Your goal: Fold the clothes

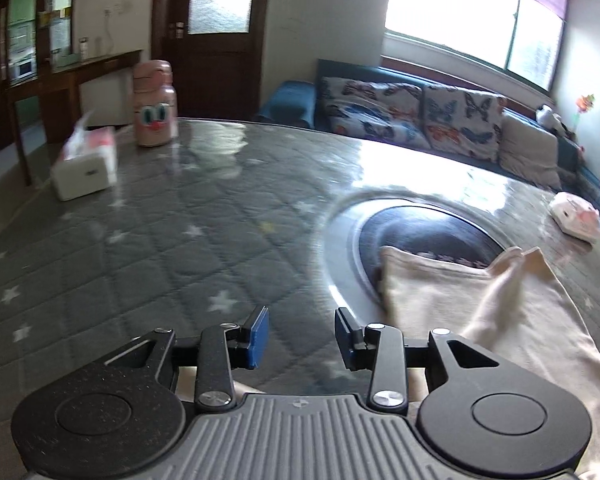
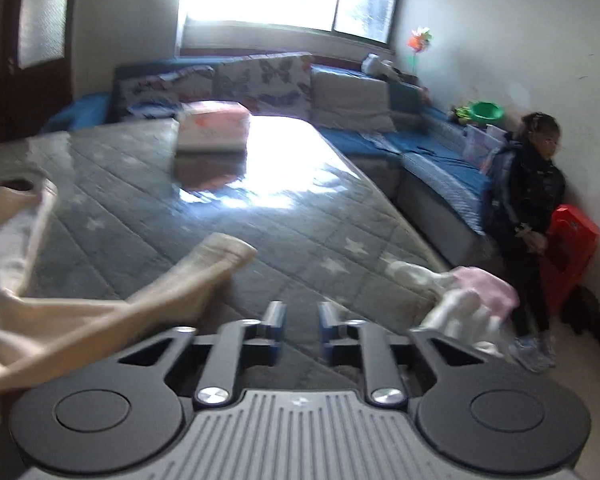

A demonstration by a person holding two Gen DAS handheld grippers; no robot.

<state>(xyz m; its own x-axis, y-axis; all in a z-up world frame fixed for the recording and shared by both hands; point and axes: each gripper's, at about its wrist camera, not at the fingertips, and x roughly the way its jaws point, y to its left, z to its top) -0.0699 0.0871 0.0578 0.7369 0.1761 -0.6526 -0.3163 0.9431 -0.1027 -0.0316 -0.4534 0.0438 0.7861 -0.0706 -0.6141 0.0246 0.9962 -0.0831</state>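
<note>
Folding barely started: desk point(image 1: 148, 240) carries cream garment point(image 1: 500, 320) spread loosely at near right, sleeve unfolded, all folds left. Left hand-held gripper point(image 1: 302, 338) and right hand-held gripper point(image 2: 302, 326) both part-open, holding nothing.

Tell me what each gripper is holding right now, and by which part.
Nothing is held. The left gripper and right gripper both stand open with only tabletop between the pads; the cream garment lies beside them.

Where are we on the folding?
Done: nothing looks folded; the cream garment lies loose on the table. In hand: nothing; left hand-held gripper and right hand-held gripper are open, empty. Left: cream garment, plus pink-and-white clothes.
</note>
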